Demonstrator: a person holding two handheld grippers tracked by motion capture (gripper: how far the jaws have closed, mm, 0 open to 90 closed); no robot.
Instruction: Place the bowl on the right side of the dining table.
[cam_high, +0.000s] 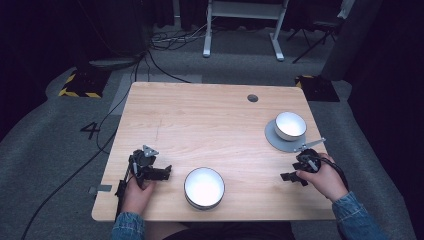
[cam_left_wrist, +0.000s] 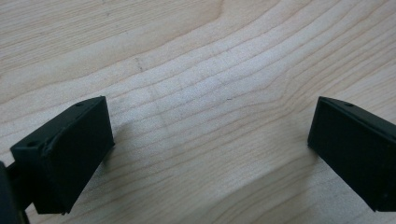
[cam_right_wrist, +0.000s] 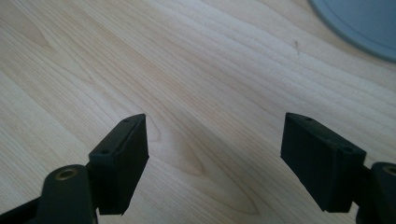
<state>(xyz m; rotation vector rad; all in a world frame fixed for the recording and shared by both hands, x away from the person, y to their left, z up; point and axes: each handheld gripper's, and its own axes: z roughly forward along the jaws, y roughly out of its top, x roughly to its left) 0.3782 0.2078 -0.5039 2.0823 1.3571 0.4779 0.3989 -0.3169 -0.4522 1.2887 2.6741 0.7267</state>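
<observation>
Blue denim cuffs on both sleeves, left sleeve (cam_high: 126, 225) and right sleeve (cam_high: 356, 214). The left hand-held gripper (cam_high: 161, 173) is matt black, a grey three-cornered plate (cam_high: 149, 150) on top and a black cable trailing behind. The right hand-held gripper (cam_high: 291, 176) is black too, with its own grey plate (cam_high: 310, 144). Up close, blocky black jaws with small screw holes, and a brass-coloured rivet (cam_right_wrist: 66, 173) at one right-jaw joint.

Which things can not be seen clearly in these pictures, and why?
- Near bowl, high view: the inside is washed out by glare, so any contents cannot be told.
- Far bowl on the grey plate, high view: also overexposed inside.
- Grey plate, right gripper view: cut off by the top right edge.
- Right gripper, high view: small and dark, partly covered by the hand.
- Left gripper, high view: jaw gap too small to judge.
</observation>
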